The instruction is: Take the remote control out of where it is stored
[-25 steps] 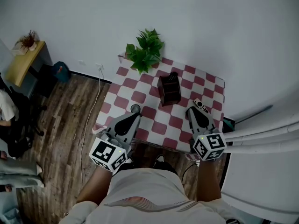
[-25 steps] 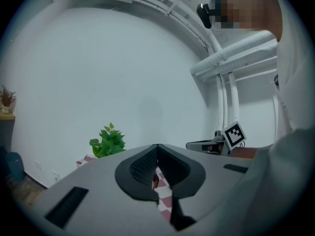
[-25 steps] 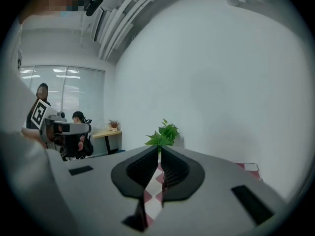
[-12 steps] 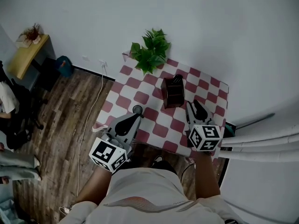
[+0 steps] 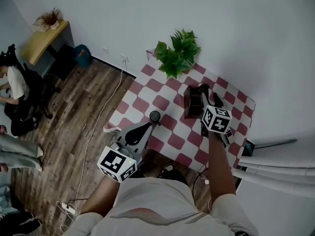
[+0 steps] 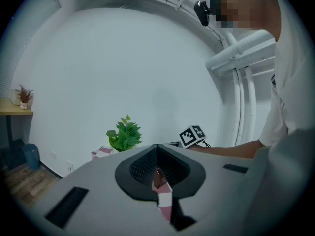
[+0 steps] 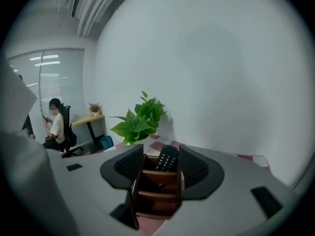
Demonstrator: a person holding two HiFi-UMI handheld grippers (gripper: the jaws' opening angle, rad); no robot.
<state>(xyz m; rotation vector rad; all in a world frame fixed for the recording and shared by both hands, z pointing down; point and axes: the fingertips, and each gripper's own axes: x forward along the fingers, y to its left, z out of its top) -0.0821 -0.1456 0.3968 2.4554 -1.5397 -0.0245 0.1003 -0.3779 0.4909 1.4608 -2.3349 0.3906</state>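
A dark wooden organizer (image 5: 193, 106) stands on the red-and-white checked table (image 5: 147, 90). In the right gripper view a black remote control (image 7: 166, 161) stands upright in the far compartment of the organizer (image 7: 157, 193). My right gripper (image 5: 203, 89) reaches over the organizer. Its jaws have just been opening, and they now stand wide on either side of the remote's top without touching it (image 7: 161, 150). My left gripper (image 5: 155, 115) hovers over the table's front left part, its fingertips together on nothing (image 6: 157, 147).
A potted green plant (image 5: 178, 58) sits at the table's far edge against the white wall. A white curtain (image 5: 275, 166) hangs close on the right. A person (image 5: 15, 82) sits at a desk far left, and a cable (image 5: 93, 132) runs across the wooden floor.
My right gripper moved from the table's front right edge forward to the organizer, and its jaws spread open. The left gripper stayed near the front left. The head view swung.
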